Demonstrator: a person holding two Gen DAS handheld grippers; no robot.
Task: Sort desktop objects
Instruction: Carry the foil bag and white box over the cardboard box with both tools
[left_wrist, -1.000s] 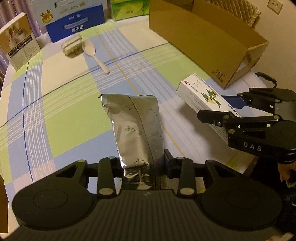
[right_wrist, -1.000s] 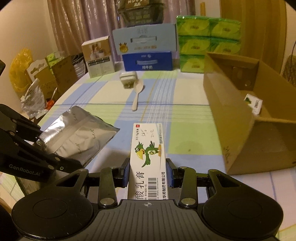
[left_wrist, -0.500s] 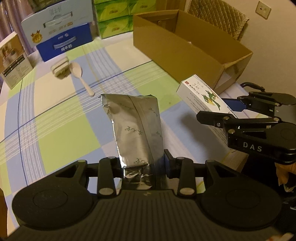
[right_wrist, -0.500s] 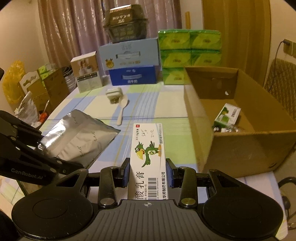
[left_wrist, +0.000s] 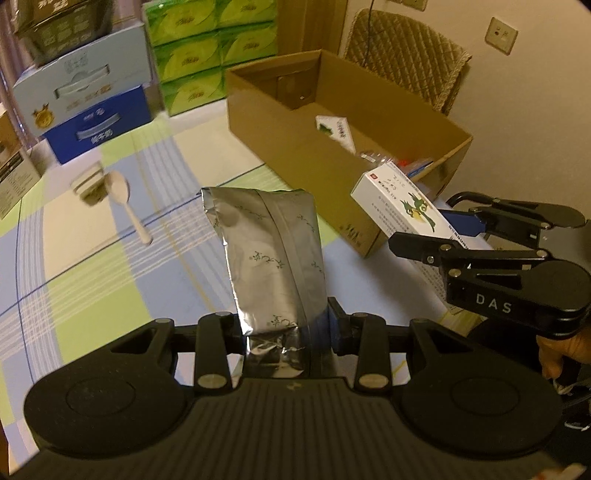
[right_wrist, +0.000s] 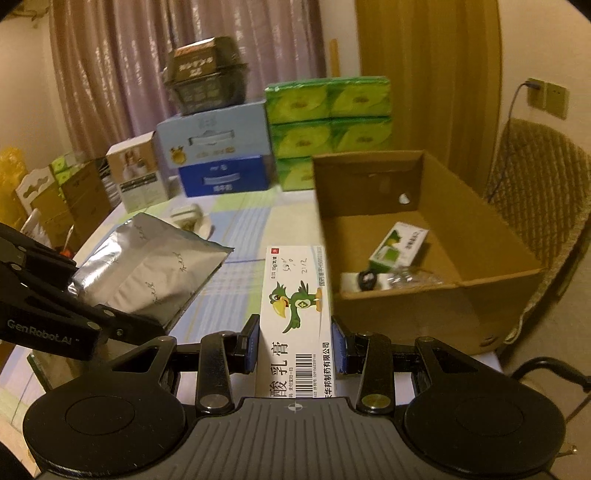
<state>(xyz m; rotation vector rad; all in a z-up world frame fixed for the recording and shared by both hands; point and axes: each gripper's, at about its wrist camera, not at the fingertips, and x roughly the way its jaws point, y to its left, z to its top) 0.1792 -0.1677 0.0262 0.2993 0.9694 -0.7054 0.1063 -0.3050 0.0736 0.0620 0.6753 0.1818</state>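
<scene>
My left gripper (left_wrist: 284, 328) is shut on the bottom of a silver foil pouch (left_wrist: 269, 254), which stands up above the checked tablecloth. That pouch (right_wrist: 155, 273) also shows at the left of the right wrist view, with the left gripper's black arm beside it. My right gripper (right_wrist: 295, 343) is shut on a white medicine box with a green bird (right_wrist: 295, 310), held off the table. In the left wrist view this box (left_wrist: 402, 210) sits in the right gripper (left_wrist: 461, 236) close to the near corner of the open cardboard box (left_wrist: 280, 110). The cardboard box (right_wrist: 480, 221) holds a small green-white carton (right_wrist: 399, 243) and other small items.
A white spoon (left_wrist: 127, 201) and a small cream object (left_wrist: 88, 184) lie on the table at the back left. Blue cartons (right_wrist: 221, 162), green tissue packs (right_wrist: 328, 122) and more boxes line the far edge. A padded chair (right_wrist: 539, 199) stands behind the cardboard box.
Both grippers have risen with their loads and moved toward the cardboard box; its inside and contents have come into view. Neither grip has altered.
</scene>
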